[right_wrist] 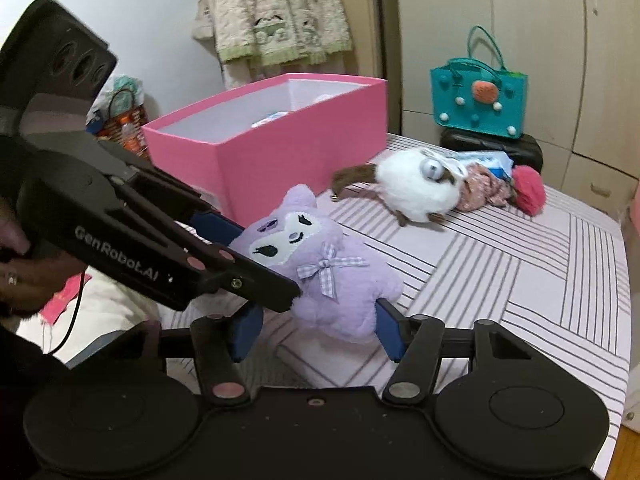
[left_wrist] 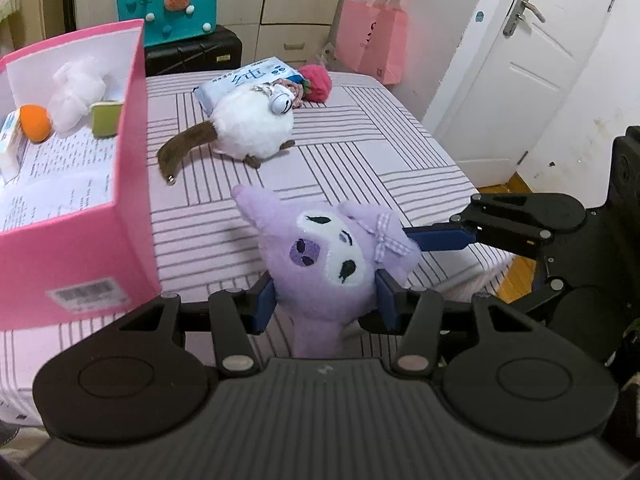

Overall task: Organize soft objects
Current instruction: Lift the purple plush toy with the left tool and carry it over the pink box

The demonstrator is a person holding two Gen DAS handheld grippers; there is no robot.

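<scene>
Two plush toys (left_wrist: 252,128) (left_wrist: 328,264) beside pink box (left_wrist: 80,256)

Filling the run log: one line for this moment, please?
left claw: shut on purple plush | right claw: open around it

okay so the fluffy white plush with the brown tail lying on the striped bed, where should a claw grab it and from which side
Probably across the round white body of the fluffy white plush with the brown tail, coming down from above. It lies on the striped pink bedspread with nothing on top of it. The thin brown tail would likely let it dangle and swing, and the silver bell is small and hard.
</scene>
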